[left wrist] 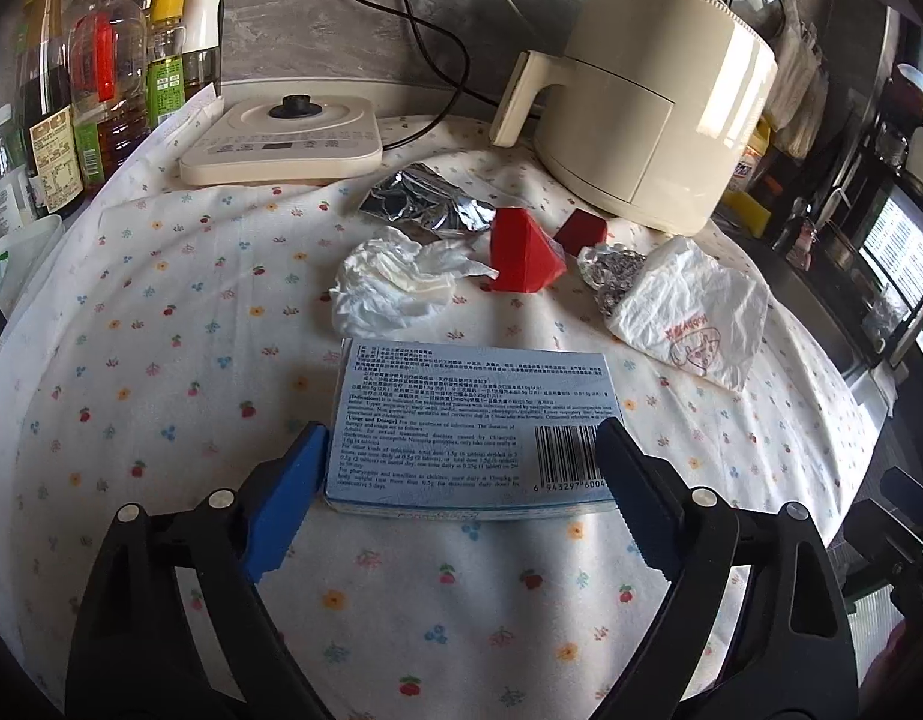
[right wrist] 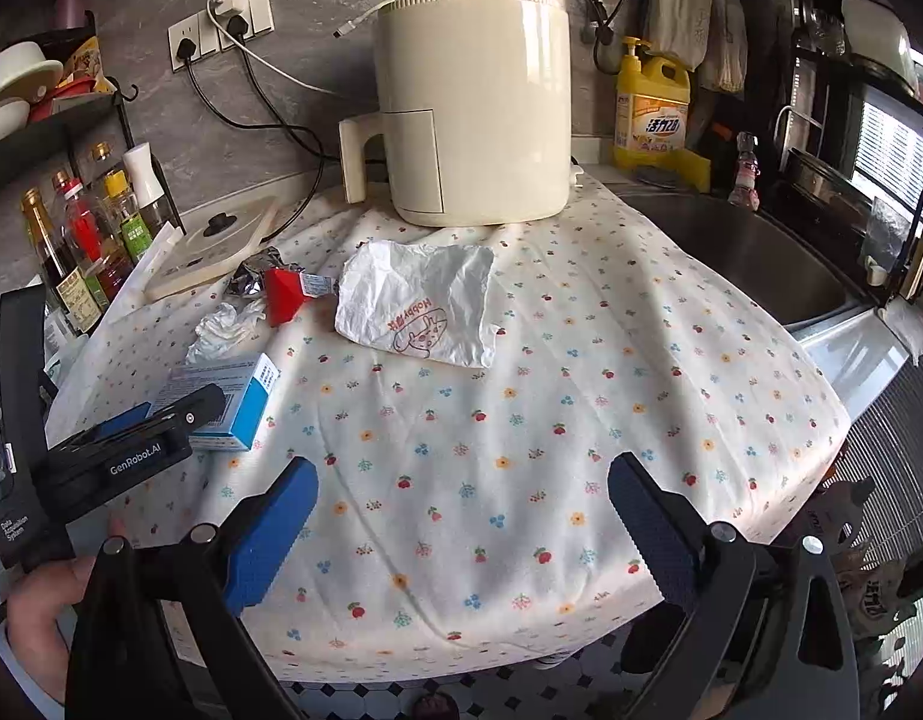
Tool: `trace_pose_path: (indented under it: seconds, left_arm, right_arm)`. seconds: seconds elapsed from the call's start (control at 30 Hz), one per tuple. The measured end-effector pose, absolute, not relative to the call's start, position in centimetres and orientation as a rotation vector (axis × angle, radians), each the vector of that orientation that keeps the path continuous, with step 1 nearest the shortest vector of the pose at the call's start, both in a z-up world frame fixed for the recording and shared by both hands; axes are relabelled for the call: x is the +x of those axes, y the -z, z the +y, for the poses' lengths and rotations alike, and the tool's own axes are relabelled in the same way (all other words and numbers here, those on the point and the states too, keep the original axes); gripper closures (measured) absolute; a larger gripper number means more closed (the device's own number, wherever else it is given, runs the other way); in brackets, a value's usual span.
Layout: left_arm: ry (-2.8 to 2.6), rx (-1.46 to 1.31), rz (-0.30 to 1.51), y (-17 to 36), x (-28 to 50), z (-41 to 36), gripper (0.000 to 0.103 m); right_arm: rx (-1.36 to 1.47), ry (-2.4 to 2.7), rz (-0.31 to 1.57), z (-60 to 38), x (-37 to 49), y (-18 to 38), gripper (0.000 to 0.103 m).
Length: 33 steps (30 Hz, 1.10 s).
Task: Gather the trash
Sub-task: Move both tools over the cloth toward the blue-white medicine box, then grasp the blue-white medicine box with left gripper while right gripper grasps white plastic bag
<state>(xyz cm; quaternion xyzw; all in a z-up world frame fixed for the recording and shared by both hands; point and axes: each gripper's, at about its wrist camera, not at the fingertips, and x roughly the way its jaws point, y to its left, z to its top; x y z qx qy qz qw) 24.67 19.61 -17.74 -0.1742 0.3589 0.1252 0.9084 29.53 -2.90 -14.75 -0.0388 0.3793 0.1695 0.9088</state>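
Bright window light, fisheye-warped edges

A cream air fryer [right wrist: 473, 114] stands far on the floral cloth [right wrist: 521, 450]. Bottles [left wrist: 95, 78] crowd the far left. A yellow detergent jug [right wrist: 650, 111] sits right of the fryer.

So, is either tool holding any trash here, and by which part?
Nothing is held. The left tool straddles the near end of the medicine box, which lies on the tablecloth; the right tool is open and empty.

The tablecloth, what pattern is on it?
The tablecloth is cream with small scattered flowers and cherries, clearest in the right wrist view.
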Motion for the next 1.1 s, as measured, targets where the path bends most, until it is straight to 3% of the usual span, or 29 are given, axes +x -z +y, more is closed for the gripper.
trace_pose_path:
  seconds: [0.17, 0.7, 0.83, 1.1]
  left_arm:
    - [-0.193, -0.36, 0.745, 17.6, 24.4, 17.0, 0.022]
    - [-0.075, -0.284, 0.771, 17.0, 25.5, 11.3, 0.022]
    - [-0.108, -0.229, 0.767, 16.3, 26.4, 11.9, 0.011]
    - [-0.096, -0.197, 0.777, 16.1, 28.9, 14.2, 0.009]
  right_arm:
    - [-0.069, -0.314, 0.782, -5.0, 28.8, 14.6, 0.008]
    - [-0.021, -0.219, 0.781, -9.9, 28.1, 14.2, 0.008]
    - [-0.01, -0.211, 0.784, -9.8, 28.6, 14.3, 0.008]
    - [0.01, -0.19, 0.777, -9.4, 30.2, 14.3, 0.008]
